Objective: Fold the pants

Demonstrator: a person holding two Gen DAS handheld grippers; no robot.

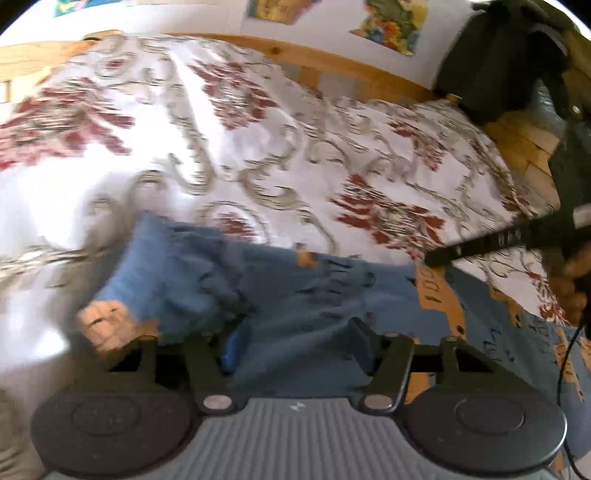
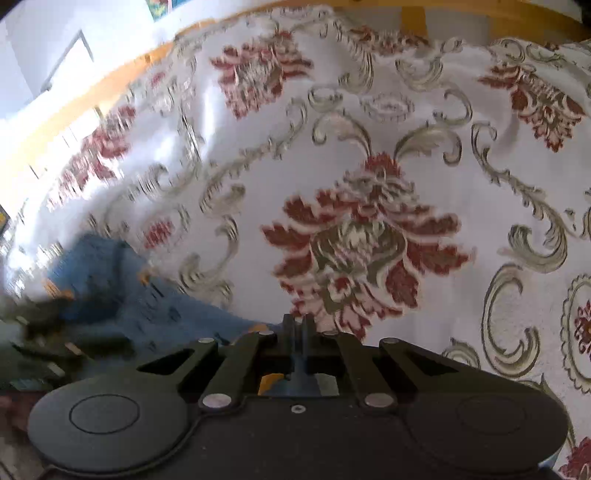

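Big white bedspread with red floral print [image 2: 369, 229], blue denim pants with orange patches [image 1: 295, 295] bunched at its near edge. Right gripper [image 2: 299, 325] is pinched tight on fabric; left gripper [image 1: 295, 343] gapes over denim, holding nothing. Looks mid-fold, so left needs a grab next.

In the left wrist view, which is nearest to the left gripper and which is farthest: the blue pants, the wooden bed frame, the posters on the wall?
From the left gripper:
1. Blue pants, right at the fingers, in front.
2. Wooden bed frame, beyond the flowered bedspread.
3. Posters on the wall, at the top, behind the frame.
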